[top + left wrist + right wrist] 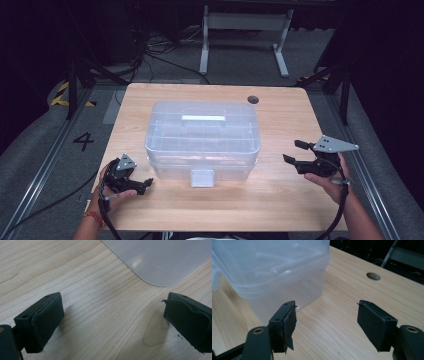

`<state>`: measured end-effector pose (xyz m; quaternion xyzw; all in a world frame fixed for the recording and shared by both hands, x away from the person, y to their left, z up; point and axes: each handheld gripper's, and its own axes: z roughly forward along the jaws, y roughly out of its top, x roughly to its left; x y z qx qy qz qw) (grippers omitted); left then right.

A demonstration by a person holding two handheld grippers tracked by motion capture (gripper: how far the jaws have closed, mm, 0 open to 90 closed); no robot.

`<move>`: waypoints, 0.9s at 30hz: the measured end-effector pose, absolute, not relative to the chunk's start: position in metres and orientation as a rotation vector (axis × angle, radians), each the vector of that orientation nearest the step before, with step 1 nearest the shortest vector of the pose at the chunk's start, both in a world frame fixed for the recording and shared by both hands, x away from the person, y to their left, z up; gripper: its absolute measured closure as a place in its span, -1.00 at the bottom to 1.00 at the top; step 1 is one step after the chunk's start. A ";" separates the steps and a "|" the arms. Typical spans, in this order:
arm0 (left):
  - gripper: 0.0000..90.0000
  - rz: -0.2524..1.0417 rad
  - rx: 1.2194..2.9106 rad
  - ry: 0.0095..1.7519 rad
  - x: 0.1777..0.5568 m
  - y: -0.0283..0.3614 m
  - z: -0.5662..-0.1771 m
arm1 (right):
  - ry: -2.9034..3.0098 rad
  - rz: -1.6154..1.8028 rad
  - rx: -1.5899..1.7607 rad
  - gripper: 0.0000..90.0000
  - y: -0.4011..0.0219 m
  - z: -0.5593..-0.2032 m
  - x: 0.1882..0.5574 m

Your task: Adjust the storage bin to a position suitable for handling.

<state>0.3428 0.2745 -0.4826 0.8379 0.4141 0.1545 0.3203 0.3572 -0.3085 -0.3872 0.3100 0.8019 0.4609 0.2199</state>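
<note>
A clear plastic storage box (202,137) with a lid, a top handle and a front latch (202,177) stands shut in the middle of the wooden table (280,200). My left gripper (146,184) rests low on the table by the box's front left corner, open, with bare wood between its jaws (112,322); the box corner (160,262) lies just ahead. My right gripper (295,152) is held above the table to the right of the box, pointing at it, open and empty (325,322). The box's right end (274,272) is close in front of it.
A round cable hole (253,99) sits in the table's far right part, also seen as hole (373,276). A white desk frame (245,30) stands on the floor beyond the table. Cables trail from both grippers toward the table's near edge.
</note>
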 end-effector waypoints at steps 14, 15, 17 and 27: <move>-0.92 0.406 2.202 1.088 0.343 0.275 -0.483 | 2.200 1.313 0.735 -0.26 -0.286 -0.341 0.364; -0.92 0.408 2.204 1.086 0.343 0.275 -0.483 | 2.201 1.312 0.720 -0.25 -0.283 -0.337 0.365; -0.92 0.407 2.204 1.086 0.343 0.275 -0.483 | 2.205 1.309 0.697 -0.26 -0.276 -0.330 0.368; -0.92 0.407 2.204 1.086 0.343 0.275 -0.483 | 2.239 1.351 0.616 -0.25 -0.247 -0.314 0.379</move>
